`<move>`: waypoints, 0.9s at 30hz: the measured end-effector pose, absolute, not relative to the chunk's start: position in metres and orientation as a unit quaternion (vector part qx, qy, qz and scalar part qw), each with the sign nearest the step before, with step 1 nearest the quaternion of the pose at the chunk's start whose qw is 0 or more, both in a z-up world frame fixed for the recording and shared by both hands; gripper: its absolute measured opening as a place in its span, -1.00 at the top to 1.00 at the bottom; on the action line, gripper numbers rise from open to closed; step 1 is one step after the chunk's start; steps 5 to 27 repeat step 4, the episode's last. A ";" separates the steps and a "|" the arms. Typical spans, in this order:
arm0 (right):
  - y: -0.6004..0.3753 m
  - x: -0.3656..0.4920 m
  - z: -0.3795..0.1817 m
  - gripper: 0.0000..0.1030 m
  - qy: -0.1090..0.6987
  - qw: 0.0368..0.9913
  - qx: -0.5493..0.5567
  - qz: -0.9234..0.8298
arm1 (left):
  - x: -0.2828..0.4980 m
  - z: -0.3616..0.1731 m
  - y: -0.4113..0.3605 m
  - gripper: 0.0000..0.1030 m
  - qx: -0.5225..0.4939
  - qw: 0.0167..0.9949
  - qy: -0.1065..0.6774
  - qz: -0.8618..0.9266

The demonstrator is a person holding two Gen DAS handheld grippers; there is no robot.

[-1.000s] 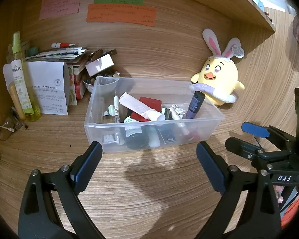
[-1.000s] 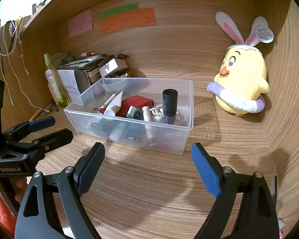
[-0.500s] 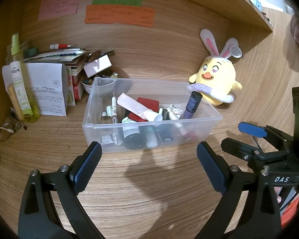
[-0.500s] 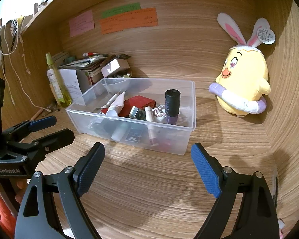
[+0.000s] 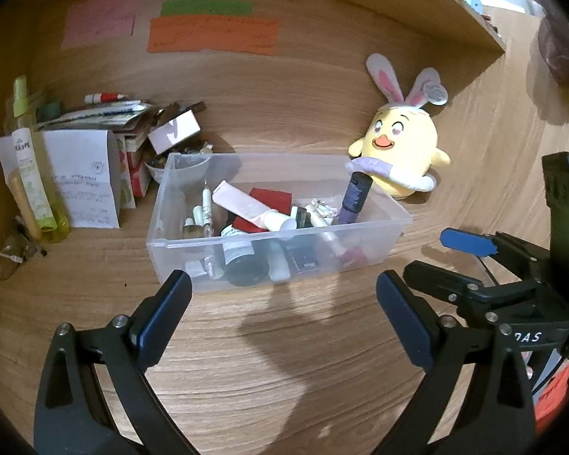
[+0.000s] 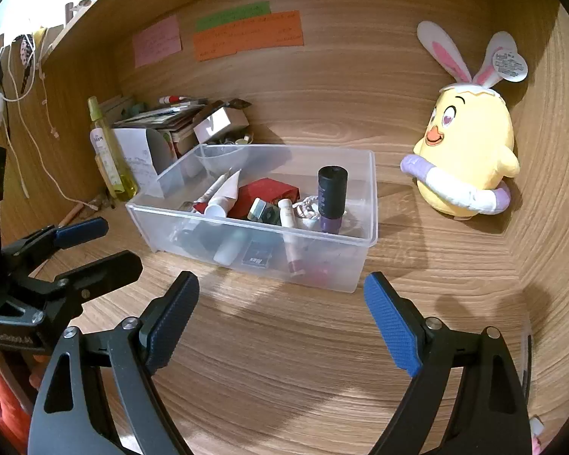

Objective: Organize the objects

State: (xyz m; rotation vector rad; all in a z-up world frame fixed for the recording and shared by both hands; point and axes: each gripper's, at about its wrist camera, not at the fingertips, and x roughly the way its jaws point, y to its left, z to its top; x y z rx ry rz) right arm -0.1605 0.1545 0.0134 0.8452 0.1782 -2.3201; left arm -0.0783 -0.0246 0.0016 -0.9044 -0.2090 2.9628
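Observation:
A clear plastic bin (image 5: 193,242) (image 6: 371,197) stands on the wooden desk and holds several cosmetics: a pink tube (image 5: 246,206), a red box (image 6: 265,195), an upright purple bottle with a black cap (image 5: 354,199) (image 6: 332,199). My left gripper (image 5: 282,316) is open and empty, short of the bin's front wall. My right gripper (image 6: 280,320) is open and empty, also short of the bin; it shows at the right of the left wrist view (image 5: 470,261). The left gripper shows at the left of the right wrist view (image 6: 83,250).
A yellow plush chick with bunny ears (image 5: 398,155) (image 6: 466,155) sits right of the bin against the wall. A yellow-green spray bottle (image 5: 30,167), a white paper and a stack of boxes (image 5: 132,140) stand at the left. Sticky notes (image 5: 212,34) hang on the back wall.
Both grippers have drawn back slightly from the bin, which looks a little smaller and farther. Both stay open and empty. Nothing on the desk moved.

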 end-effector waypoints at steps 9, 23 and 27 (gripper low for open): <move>0.154 -0.160 0.013 -0.70 0.068 0.328 0.324 -0.885 | -0.076 0.003 -0.023 -0.92 -0.288 0.023 -0.063 0.955; 0.154 -0.160 0.013 -0.70 0.068 0.328 0.324 -0.885 | -0.076 0.003 -0.023 -0.92 -0.288 0.023 -0.063 0.955; 0.154 -0.160 0.013 -0.70 0.068 0.328 0.324 -0.885 | -0.076 0.003 -0.023 -0.92 -0.288 0.023 -0.063 0.955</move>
